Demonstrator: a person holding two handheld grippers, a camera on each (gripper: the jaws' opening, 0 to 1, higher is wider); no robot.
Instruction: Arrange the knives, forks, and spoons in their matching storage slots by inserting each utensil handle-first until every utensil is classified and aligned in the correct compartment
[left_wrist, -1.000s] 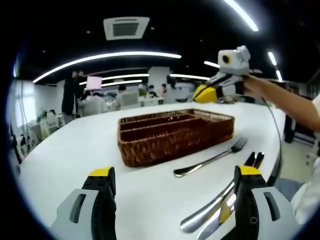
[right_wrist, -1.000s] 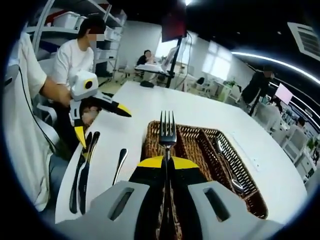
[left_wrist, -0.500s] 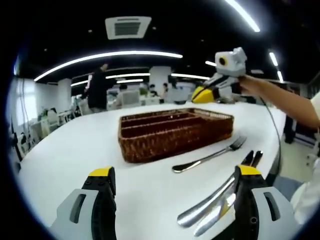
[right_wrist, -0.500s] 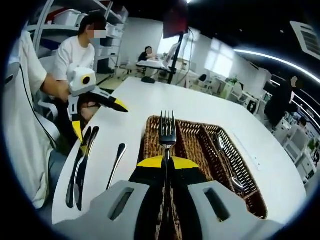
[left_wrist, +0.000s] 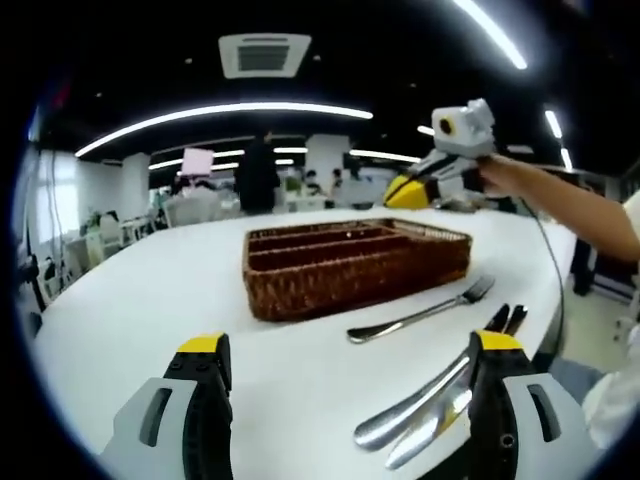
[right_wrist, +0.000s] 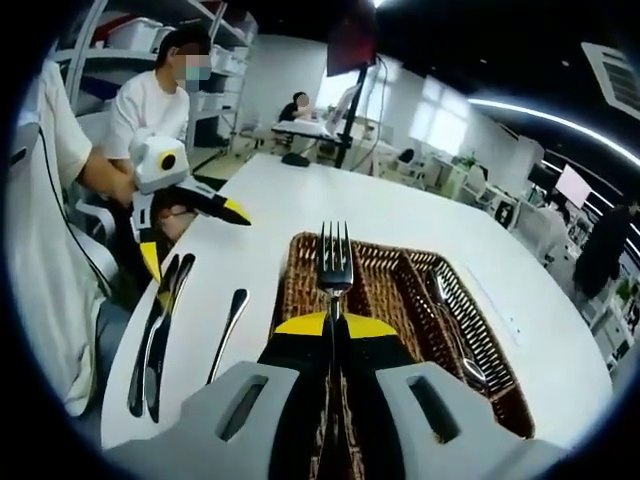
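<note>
A fork (right_wrist: 334, 268) is clamped, tines up, by the right gripper (right_wrist: 334, 325) above the wicker tray (right_wrist: 420, 300); the left gripper (left_wrist: 350, 350) is held wide open, empty, over the white surface (left_wrist: 150, 300).

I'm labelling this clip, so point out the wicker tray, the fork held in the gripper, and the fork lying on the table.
wicker tray (left_wrist: 330, 285), left gripper view, front wall.
held fork (right_wrist: 334, 262), right gripper view, tines.
loose fork (left_wrist: 420, 314), left gripper view, mid-handle.

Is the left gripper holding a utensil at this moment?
No: in the left gripper view the left gripper stands open with bare table between its jaws, and the fork lies untouched beside the basket.
</note>
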